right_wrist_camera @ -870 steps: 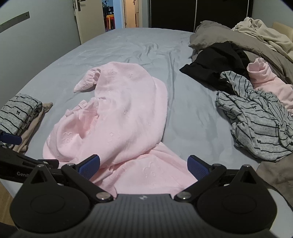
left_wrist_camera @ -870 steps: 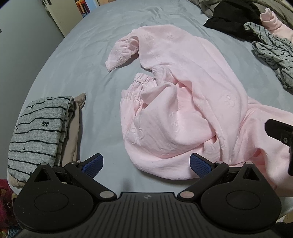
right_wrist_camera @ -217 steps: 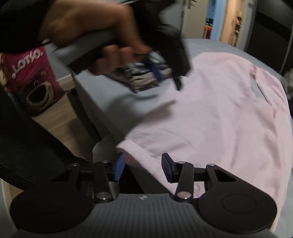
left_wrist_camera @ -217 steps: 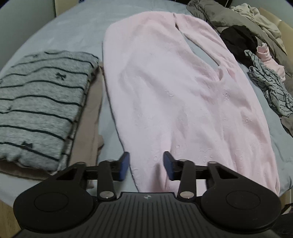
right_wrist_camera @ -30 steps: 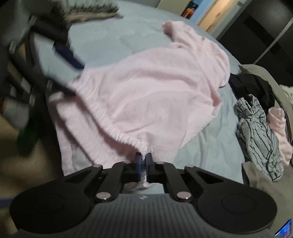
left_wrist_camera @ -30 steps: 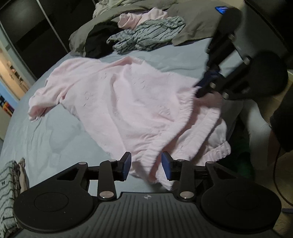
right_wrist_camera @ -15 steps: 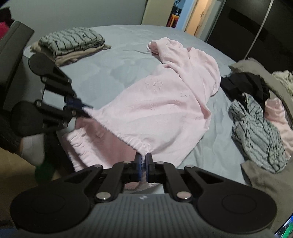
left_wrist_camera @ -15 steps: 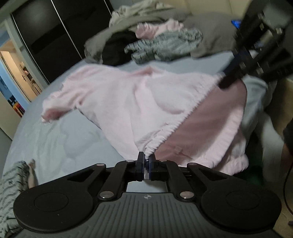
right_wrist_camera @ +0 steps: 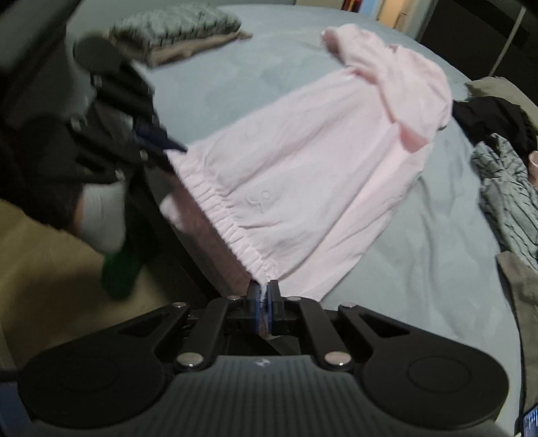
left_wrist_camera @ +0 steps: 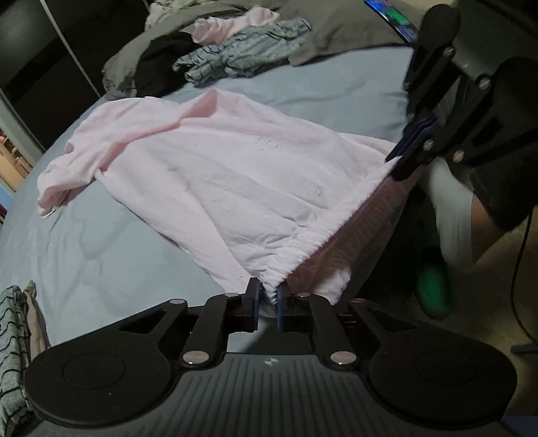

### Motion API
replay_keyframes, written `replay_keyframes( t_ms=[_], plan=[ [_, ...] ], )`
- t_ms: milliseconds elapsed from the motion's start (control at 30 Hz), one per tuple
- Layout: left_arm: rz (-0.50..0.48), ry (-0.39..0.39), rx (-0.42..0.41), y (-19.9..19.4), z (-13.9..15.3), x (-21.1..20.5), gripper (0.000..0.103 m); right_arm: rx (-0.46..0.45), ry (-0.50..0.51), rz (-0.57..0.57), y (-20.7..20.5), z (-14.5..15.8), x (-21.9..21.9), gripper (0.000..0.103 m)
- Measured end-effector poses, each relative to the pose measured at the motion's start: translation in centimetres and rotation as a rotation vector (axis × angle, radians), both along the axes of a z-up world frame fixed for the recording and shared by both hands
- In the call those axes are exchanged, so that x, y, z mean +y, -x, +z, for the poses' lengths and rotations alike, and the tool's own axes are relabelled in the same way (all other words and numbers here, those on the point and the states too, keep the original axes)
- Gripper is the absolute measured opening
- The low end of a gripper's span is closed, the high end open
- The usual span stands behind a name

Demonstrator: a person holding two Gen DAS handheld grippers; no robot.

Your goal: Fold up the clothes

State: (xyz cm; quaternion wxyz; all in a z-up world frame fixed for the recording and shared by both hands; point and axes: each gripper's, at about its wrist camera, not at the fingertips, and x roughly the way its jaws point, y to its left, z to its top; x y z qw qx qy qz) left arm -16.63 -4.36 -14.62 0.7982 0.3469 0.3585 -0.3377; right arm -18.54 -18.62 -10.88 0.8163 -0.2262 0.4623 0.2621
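Note:
The pink trousers (left_wrist_camera: 218, 174) lie across the blue-grey bed sheet (left_wrist_camera: 101, 262), legs trailing toward the far side. The elastic waistband (right_wrist_camera: 222, 215) is stretched in a taut line off the bed's edge between both grippers. My left gripper (left_wrist_camera: 268, 297) pinches one end of it. Its jaws are opening slightly, with the cloth still pressed between the pads. My right gripper (right_wrist_camera: 265, 295) is shut on the other end. Each wrist view shows the other gripper at the far end: the right gripper (left_wrist_camera: 391, 158), the left gripper (right_wrist_camera: 175, 148).
A folded striped grey top on a beige piece (right_wrist_camera: 178, 27) sits at the bed's far corner. A heap of unfolded clothes (left_wrist_camera: 242, 53) covers the other side. A person's leg in a white sock (right_wrist_camera: 101, 215) and something green (left_wrist_camera: 433, 292) are on the floor by the bed.
A second ago the left jaws stood open around the waistband; they have since shut on it. The waistband has been pulled into a straight, taut line between the two grippers.

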Motion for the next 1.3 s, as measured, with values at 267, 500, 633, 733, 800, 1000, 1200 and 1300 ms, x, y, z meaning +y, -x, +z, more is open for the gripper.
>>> replay_keyframes(
  t_ms=[267, 500, 633, 733, 800, 1000, 1200, 1300],
  plan=[
    [-0.116, -0.062, -0.054, 2.6, -0.7, -0.8, 0.020, -0.118, 0.062, 0.141, 1.9, -1.2, 1.2, 0.048],
    [-0.222, -0.145, -0.138, 5.0, -2.4, -1.9, 0.024, -0.197, 0.170, 0.240, 2.7, -2.6, 2.3, 0.050],
    [-0.277, -0.201, -0.259, 6.2, -3.4, -2.5, 0.024, -0.266, 0.255, 0.343, 3.8, -4.3, 3.1, 0.053],
    [-0.301, -0.269, -0.367, 6.5, -4.6, -3.2, 0.024, -0.301, 0.293, 0.372, 4.1, -5.4, 3.5, 0.053],
    [-0.311, -0.302, -0.425, 6.6, -5.4, -3.6, 0.024, -0.330, 0.315, 0.380, 4.3, -5.9, 3.7, 0.053],
    [-0.304, -0.352, -0.480, 6.1, -6.2, -3.9, 0.025, -0.336, 0.328, 0.352, 3.4, -6.5, 4.2, 0.034],
    [-0.350, -0.286, -0.476, 6.9, -4.5, -4.1, 0.025, -0.273, 0.193, 0.246, 1.4, -3.6, 3.6, 0.026],
    [-0.374, -0.276, -0.499, 7.4, -4.7, -4.4, 0.026, -0.198, 0.072, 0.146, 0.0, -1.7, 3.1, 0.026]
  ],
)
